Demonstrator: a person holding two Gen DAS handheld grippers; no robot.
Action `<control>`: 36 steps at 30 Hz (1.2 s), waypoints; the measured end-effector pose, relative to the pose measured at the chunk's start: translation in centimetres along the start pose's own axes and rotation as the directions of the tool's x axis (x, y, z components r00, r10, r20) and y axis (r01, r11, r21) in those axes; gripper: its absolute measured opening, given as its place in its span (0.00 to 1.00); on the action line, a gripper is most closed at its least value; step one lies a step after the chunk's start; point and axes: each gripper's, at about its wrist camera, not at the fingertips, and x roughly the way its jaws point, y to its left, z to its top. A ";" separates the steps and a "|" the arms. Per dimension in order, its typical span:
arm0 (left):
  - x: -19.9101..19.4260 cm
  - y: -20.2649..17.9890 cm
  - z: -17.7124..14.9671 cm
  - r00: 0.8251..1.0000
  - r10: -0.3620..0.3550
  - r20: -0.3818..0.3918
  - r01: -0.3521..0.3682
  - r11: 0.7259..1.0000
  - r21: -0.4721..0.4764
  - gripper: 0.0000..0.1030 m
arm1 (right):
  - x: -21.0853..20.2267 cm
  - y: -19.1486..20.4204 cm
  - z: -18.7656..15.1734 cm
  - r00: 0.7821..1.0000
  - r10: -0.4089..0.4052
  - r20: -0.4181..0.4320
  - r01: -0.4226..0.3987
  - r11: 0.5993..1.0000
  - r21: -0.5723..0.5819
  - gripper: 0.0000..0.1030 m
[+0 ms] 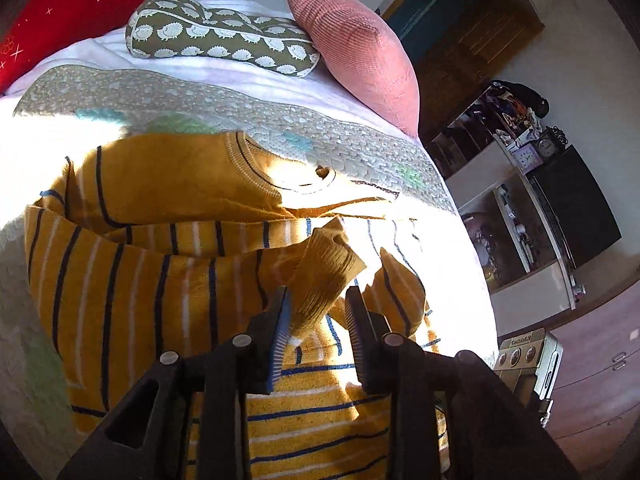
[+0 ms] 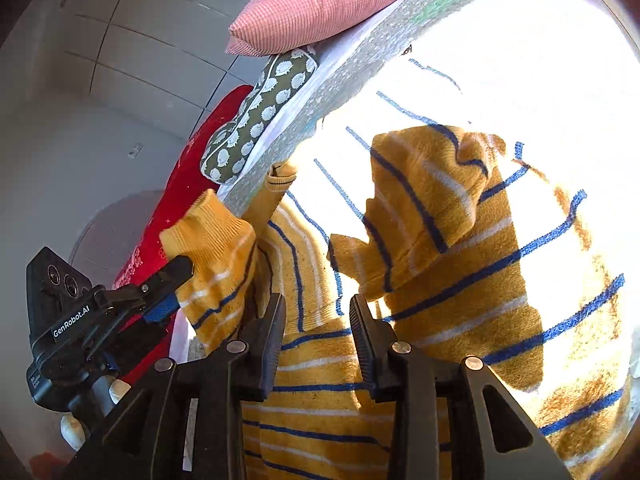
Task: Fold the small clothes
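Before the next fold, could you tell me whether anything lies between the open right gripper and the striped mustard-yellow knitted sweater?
Nothing visible does: the right gripper hangs open directly over the striped mustard-yellow knitted sweater, with only its fabric between the jaws. The left gripper is off to the side at the ribbed cuff.
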 end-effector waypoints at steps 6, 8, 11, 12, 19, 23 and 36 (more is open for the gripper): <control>-4.5 2.5 -1.2 0.997 0.042 0.069 -0.041 0.999 -0.016 0.45 | 1.5 1.5 1.3 0.999 -0.013 -0.035 0.011 0.998 -0.065 0.51; -6.1 4.3 -1.6 0.992 0.087 0.096 -0.083 0.996 -0.042 0.47 | 2.5 2.1 1.5 0.997 -0.064 -0.042 0.060 0.993 -0.098 0.51; -8.0 7.1 -2.4 0.978 0.163 0.130 -0.155 0.985 -0.072 0.48 | 3.4 2.4 1.4 0.981 -0.196 -0.009 0.192 0.967 -0.170 0.51; -8.4 7.9 -2.8 0.974 0.180 0.137 -0.170 0.982 -0.082 0.48 | 3.8 2.4 1.6 0.977 -0.213 0.005 0.210 0.960 -0.185 0.51; -8.3 13.1 -4.2 0.966 0.233 0.111 -0.209 0.958 -0.195 0.48 | 8.9 5.2 1.3 0.958 -0.259 -0.121 0.205 0.918 -0.340 0.29; -8.4 14.6 -4.3 0.963 0.245 0.113 -0.213 0.947 -0.241 0.48 | 8.7 8.0 1.7 0.946 -0.309 -0.100 0.233 0.861 -0.452 0.07; -6.3 15.1 -4.0 0.972 0.223 0.072 -0.196 0.944 -0.266 0.55 | 3.3 4.6 10.7 0.888 -0.444 0.122 0.455 0.809 -0.372 0.07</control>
